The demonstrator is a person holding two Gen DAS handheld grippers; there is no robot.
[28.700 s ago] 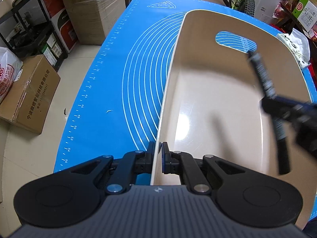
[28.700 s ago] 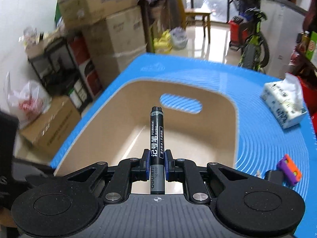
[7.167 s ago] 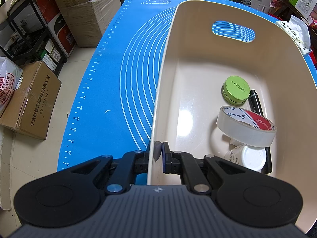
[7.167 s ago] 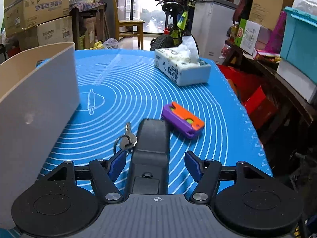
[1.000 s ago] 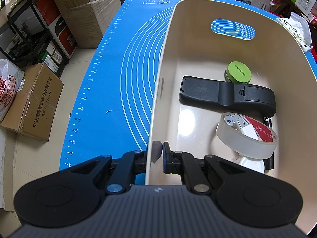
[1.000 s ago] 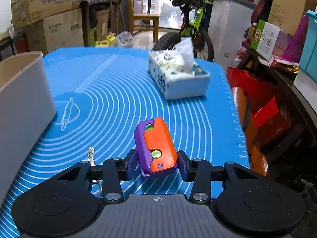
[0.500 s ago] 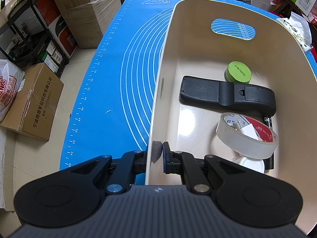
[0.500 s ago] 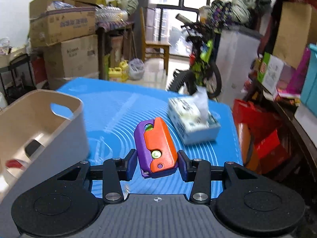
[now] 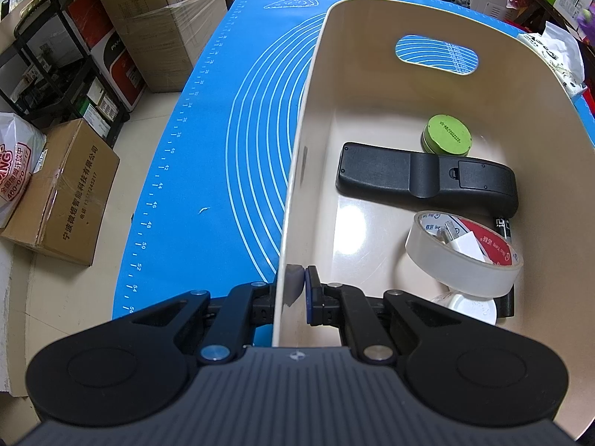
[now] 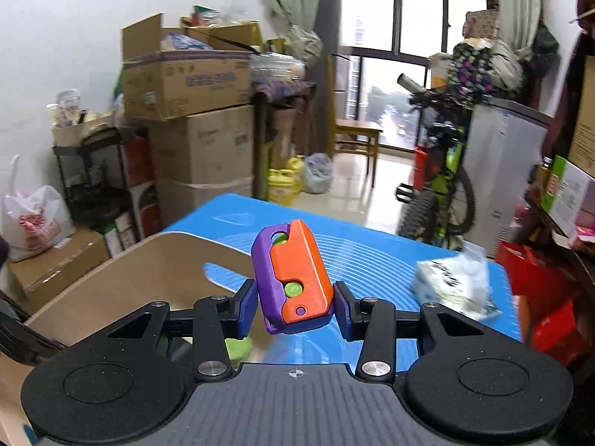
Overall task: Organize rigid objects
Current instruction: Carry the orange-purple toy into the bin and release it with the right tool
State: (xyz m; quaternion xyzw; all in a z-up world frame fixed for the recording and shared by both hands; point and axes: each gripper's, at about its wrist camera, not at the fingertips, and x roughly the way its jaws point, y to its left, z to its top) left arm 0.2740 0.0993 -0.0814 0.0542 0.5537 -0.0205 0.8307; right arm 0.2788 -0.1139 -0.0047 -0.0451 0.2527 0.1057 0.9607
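Note:
A cream plastic bin [image 9: 372,85] stands on the blue mat [image 9: 241,111]. My left gripper [image 9: 293,293] is shut on the bin's left wall near its front corner. Inside lie a black remote [image 9: 427,182], a green round tin [image 9: 446,139], a roll of clear tape [image 9: 461,260], a white lid [image 9: 472,308] and a black marker [image 9: 504,260] partly hidden under the tape. My right gripper [image 10: 295,308] is shut on a purple and orange toy block [image 10: 293,282], held in the air beside the bin [image 10: 148,271], to its right.
A tissue pack [image 10: 453,286] lies on the mat [image 10: 372,260] to the right. Cardboard boxes [image 9: 63,193] and a black rack [image 9: 55,74] stand on the floor left of the table. A bicycle [image 10: 438,186] and more boxes [image 10: 193,111] fill the room behind.
My right gripper has risen with the toy block and swung left, so the bin now shows below it and the tissue pack has slid to the right. The left gripper has kept still.

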